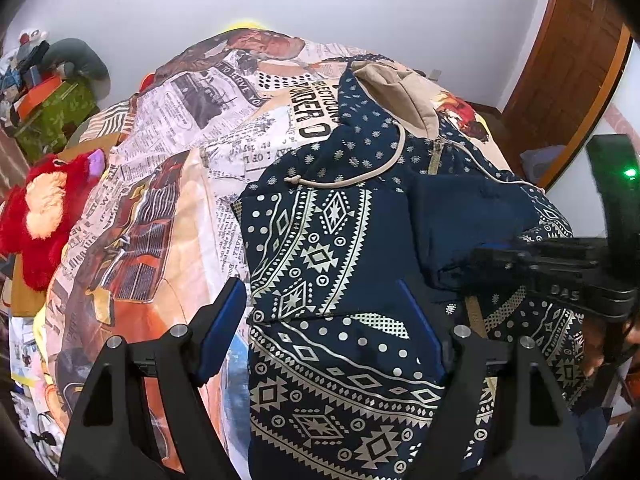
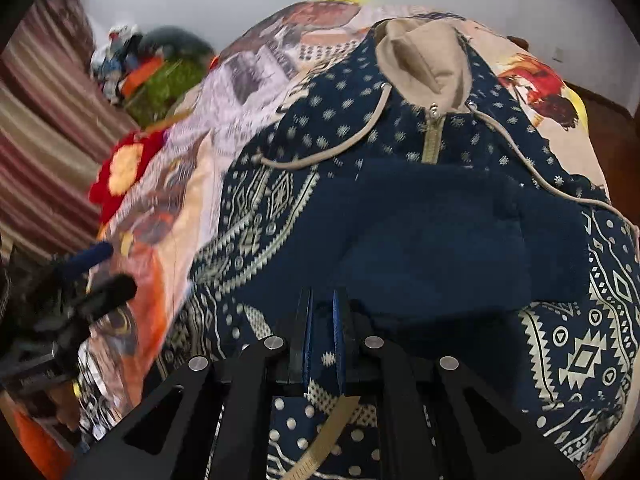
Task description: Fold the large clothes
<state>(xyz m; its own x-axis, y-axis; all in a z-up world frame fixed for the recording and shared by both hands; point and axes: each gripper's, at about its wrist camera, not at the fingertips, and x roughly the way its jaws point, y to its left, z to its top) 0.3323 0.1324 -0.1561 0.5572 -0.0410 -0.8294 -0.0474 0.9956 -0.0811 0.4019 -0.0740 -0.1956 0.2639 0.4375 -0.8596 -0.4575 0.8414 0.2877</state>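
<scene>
A navy hoodie [image 1: 344, 248] with cream geometric print, beige hood and drawstrings lies on the bed; it also fills the right wrist view [image 2: 420, 220]. A sleeve shows its plain navy inside, folded across the chest [image 2: 440, 240]. My left gripper [image 1: 324, 312] is open, its jaws wide over the hoodie's lower left part, holding nothing. My right gripper [image 2: 322, 308] is shut on a fold of the hoodie's fabric near its front edge; it also shows at the right of the left wrist view [image 1: 492, 260].
The bed cover [image 1: 160, 184] has a newspaper and car print. A red plush toy [image 1: 48, 216] lies at the bed's left edge. Boxes and toys [image 1: 44, 92] are stacked at far left. A wooden door [image 1: 568, 76] stands at right. Striped curtains [image 2: 44, 128] hang at left.
</scene>
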